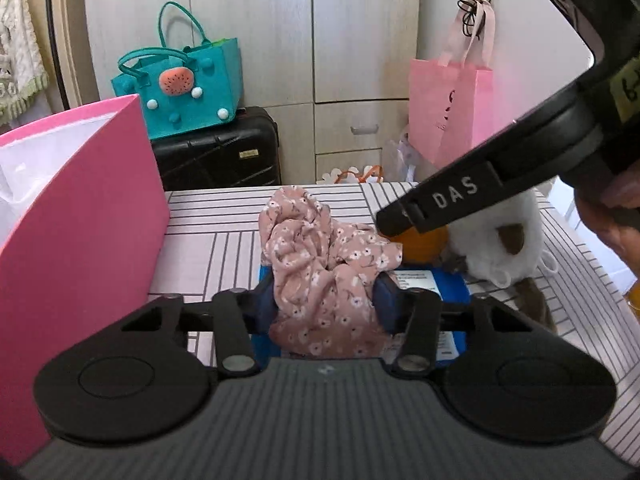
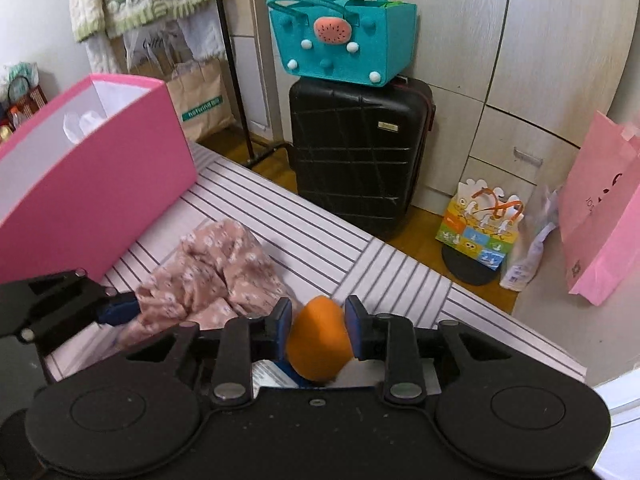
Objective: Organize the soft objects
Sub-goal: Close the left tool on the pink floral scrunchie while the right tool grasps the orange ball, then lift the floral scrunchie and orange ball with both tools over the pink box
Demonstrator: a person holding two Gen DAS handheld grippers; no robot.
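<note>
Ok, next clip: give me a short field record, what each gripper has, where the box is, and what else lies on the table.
left gripper: shut on floral cloth
right gripper: shut on orange toy
pink box: open, on the table's left side
table: striped cover
also on table: white plush, blue packet under the cloth

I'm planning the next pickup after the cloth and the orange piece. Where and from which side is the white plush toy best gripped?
Probably its rounded upper body, from above. The white plush toy lies at the table's right edge, behind the blue packet and beside the orange object, so a low side approach looks crowded. Its fluffy bulk should squash between the fingers; the thin loops at its edge look less secure.
</note>
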